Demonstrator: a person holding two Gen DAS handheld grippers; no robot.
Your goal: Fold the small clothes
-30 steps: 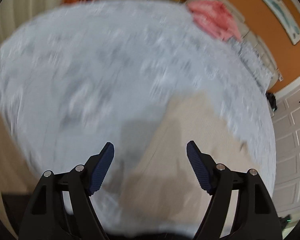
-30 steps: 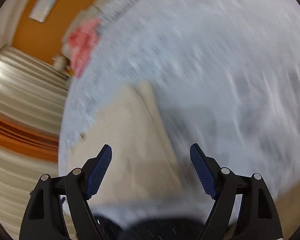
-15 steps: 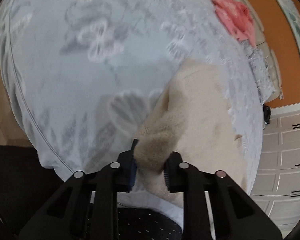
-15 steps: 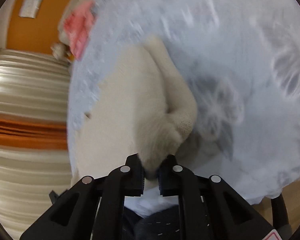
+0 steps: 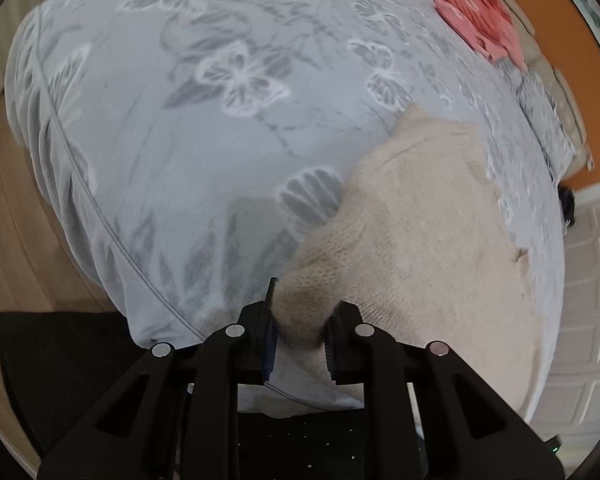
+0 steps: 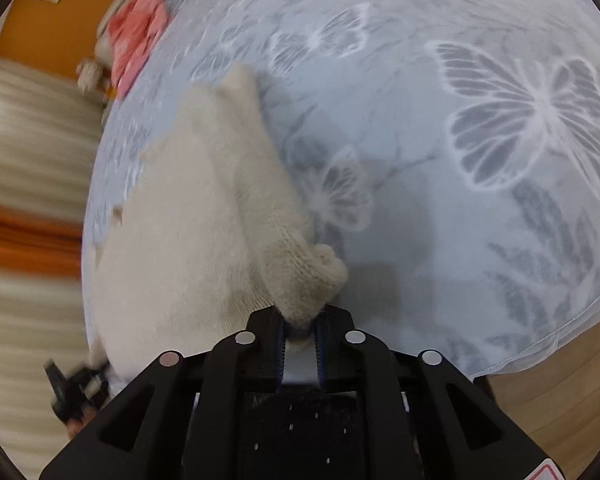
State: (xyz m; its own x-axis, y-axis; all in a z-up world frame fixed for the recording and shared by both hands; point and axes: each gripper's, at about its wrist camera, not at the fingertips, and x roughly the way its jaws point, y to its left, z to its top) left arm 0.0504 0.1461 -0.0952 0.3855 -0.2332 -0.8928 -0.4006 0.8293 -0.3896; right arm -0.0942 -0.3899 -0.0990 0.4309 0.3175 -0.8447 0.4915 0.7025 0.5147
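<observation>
A cream knitted garment (image 5: 428, 240) lies on a bed with a grey butterfly-print cover (image 5: 204, 128). My left gripper (image 5: 298, 332) is shut on a bunched near corner of the garment at the bed's near edge. In the right wrist view the same cream garment (image 6: 188, 240) lies left of centre, and my right gripper (image 6: 301, 340) is shut on another bunched corner of it. The cloth inside both sets of jaws is partly hidden.
A pink garment (image 5: 476, 20) lies at the far end of the bed; it also shows in the right wrist view (image 6: 136, 36). Wooden floor (image 5: 16, 240) lies beside the bed. White panelled doors (image 5: 584, 280) stand at the right, curtains (image 6: 24, 152) at the left.
Both grippers were open above the garment a second ago. They came down, shut on its near corners, and have since lifted the cloth slightly.
</observation>
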